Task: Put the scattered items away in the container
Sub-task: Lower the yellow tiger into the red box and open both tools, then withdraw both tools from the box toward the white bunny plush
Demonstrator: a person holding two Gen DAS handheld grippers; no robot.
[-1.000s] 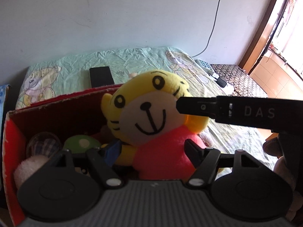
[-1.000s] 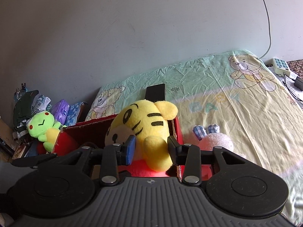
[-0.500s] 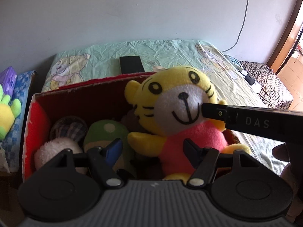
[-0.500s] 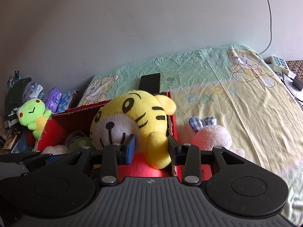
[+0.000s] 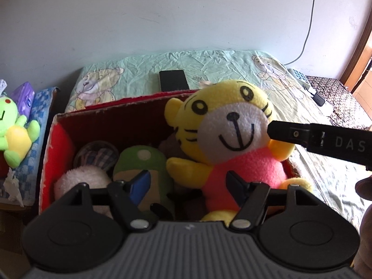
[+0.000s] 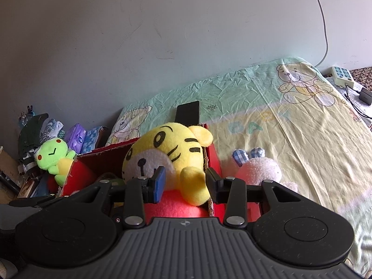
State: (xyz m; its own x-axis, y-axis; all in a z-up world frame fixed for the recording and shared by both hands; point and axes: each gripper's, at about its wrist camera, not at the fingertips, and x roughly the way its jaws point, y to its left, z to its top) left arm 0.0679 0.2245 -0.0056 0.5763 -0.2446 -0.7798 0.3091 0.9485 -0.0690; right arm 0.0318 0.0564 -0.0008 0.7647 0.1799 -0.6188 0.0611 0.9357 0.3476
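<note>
**Tiger plush sits in the red box**

The yellow tiger plush (image 5: 232,139) in its pink shirt sits upright at the right end of the red cardboard box (image 5: 116,107), its head above the rim. To its left in the box lie a green mushroom plush (image 5: 141,158) and a white fluffy plush (image 5: 81,179).

The right gripper (image 6: 184,182) has its jaws spread either side of the tiger's arm, and neither pad seems to press on it. The left gripper (image 5: 188,186) hovers at the near edge of the box, jaws spread, holding nothing.

On the bedsheet (image 6: 302,127) just right of the box lies a pink bunny plush (image 6: 258,169). A black phone (image 6: 188,111) lies beyond the box. A green frog plush (image 6: 54,155) rests left of the box.
</note>
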